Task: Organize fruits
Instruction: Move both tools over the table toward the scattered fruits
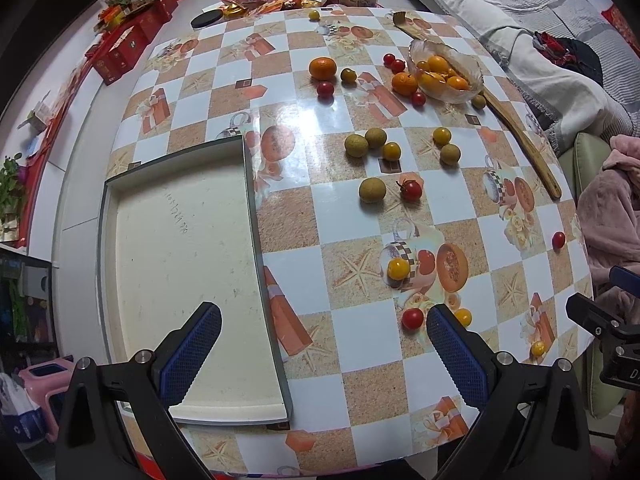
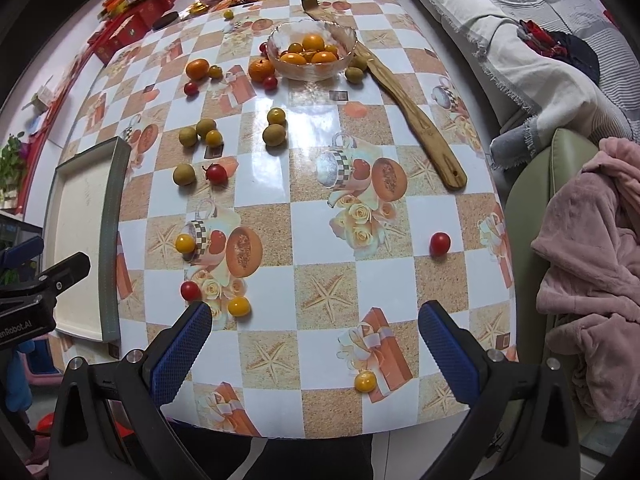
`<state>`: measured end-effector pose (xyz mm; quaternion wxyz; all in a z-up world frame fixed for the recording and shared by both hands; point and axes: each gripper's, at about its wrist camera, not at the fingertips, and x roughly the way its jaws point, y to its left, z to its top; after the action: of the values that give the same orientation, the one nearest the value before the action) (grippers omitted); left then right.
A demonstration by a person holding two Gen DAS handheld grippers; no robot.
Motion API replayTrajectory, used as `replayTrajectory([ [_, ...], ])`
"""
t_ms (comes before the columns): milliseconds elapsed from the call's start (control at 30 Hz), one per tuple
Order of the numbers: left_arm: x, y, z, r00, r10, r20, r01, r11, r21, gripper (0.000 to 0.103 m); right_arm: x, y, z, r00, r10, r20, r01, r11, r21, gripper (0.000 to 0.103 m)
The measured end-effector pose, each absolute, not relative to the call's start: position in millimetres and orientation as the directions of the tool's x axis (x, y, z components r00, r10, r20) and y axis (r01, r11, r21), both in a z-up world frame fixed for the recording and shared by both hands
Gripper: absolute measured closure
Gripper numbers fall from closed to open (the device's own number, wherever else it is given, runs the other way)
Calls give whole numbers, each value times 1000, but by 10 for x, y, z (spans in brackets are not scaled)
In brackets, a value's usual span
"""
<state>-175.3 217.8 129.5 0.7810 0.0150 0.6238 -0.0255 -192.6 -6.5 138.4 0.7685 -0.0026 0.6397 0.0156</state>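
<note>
Fruits lie scattered over the table (image 2: 320,208); nearest is a yellow tomato (image 2: 365,381), just ahead between the spread fingers of the right hand-held gripper (image 2: 316,344), which holds nothing. The left hand-held gripper (image 1: 324,344), also wide open and empty, hangs over the tray (image 1: 180,240) edge (tray bare). The glass bowl (image 2: 312,46) sits far; its contents overlap and can't be counted.

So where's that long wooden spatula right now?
The wooden spatula lies flat along the table's right side in both views, its far end tucked beside the glass bowl of orange fruit, its handle pointing back toward the near edge.
</note>
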Motion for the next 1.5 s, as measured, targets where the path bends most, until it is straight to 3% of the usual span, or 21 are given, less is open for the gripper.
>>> replayTrajectory([
  [733, -1602, 2145, 1214, 220, -18, -975, 6, 1000, -17, 0, -1798, -122, 1361, 166, 10, -986, -58, 998, 0, 0],
  [1500, -1060, 1813, 441, 234, 30, -972, 93, 994, 53, 0, -1604, -627, 708, 127, 53, -990, 21, 998, 57, 0],
])
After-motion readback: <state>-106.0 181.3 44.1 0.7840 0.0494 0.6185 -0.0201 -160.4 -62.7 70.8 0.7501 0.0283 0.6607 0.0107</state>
